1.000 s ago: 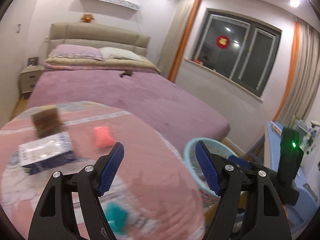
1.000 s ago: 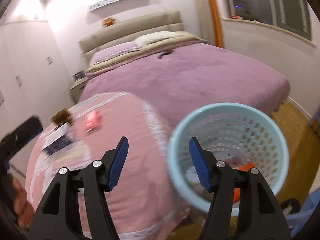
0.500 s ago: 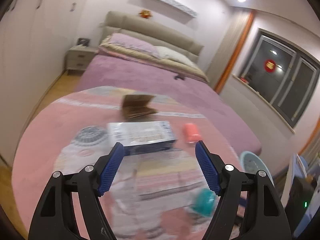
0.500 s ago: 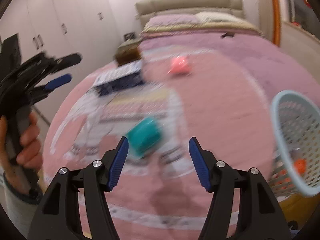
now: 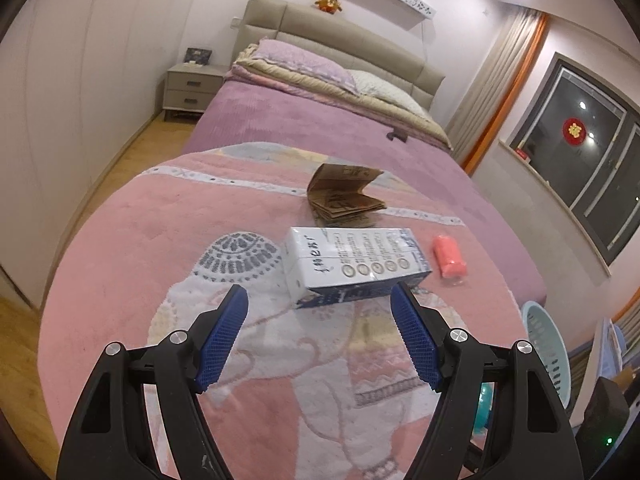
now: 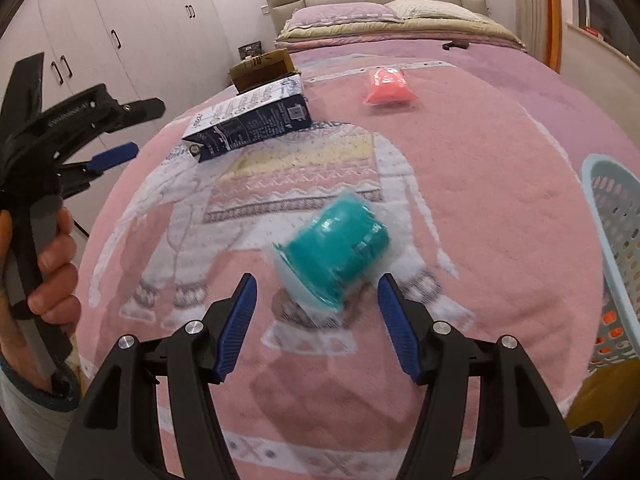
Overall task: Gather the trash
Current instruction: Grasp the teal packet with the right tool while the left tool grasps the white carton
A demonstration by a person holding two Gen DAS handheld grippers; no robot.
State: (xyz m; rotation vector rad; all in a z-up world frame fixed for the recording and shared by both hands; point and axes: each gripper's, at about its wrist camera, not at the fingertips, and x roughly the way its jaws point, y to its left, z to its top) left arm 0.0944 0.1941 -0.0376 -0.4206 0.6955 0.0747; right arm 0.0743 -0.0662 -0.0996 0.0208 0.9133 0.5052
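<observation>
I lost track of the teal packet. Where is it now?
In the right wrist view, the teal packet lies on the pink blanket just ahead of the open right gripper, left of the blue basket.

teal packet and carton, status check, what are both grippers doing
Left gripper open, facing carton. Right gripper open, teal packet just ahead of the fingers, not gripped. Basket at right; nothing in the way.

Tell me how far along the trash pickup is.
Partly done: the blue basket already holds something orange. Both grippers are open and empty; the right gripper lines up on the teal packet. The carton, pink packet and brown cardboard remain.
</observation>
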